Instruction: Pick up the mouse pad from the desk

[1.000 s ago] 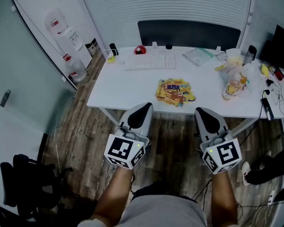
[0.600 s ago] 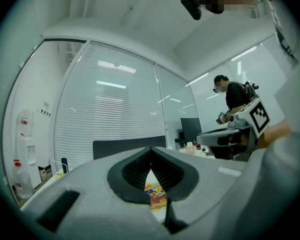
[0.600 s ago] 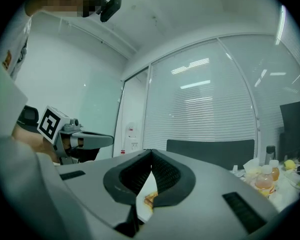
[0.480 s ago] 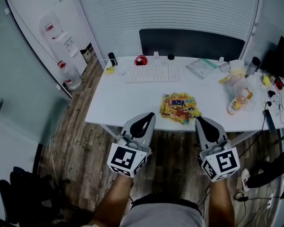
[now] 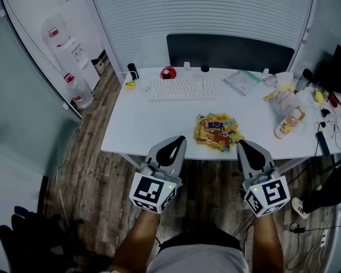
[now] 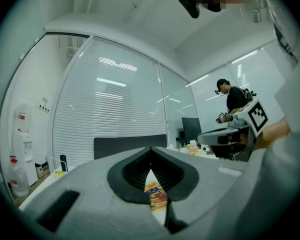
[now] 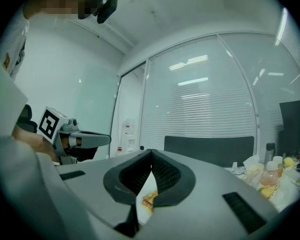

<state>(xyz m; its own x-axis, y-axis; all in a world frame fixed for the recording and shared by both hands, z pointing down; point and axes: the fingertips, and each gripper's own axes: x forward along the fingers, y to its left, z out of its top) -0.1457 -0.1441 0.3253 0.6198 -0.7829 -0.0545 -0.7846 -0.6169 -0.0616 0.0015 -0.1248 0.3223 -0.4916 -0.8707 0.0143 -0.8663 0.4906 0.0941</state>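
Note:
The mouse pad, printed in yellow and orange, lies flat near the front edge of the white desk. Both grippers hang level in front of that edge, short of the desk. My left gripper is shut with nothing held, its tip left of the pad. My right gripper is shut and empty too, just right of the pad. In the left gripper view the pad shows through the slit below the closed jaws. The right gripper view shows the pad the same way under its closed jaws.
A white keyboard lies behind the pad, with a red object and a dark panel at the desk's back. A drink bottle, bags and a notebook crowd the right end. A water dispenser stands at the left wall.
Both grippers have moved forward toward the desk's front edge, side by side, and the desk now sits closer in the head view. Their jaws stay shut.

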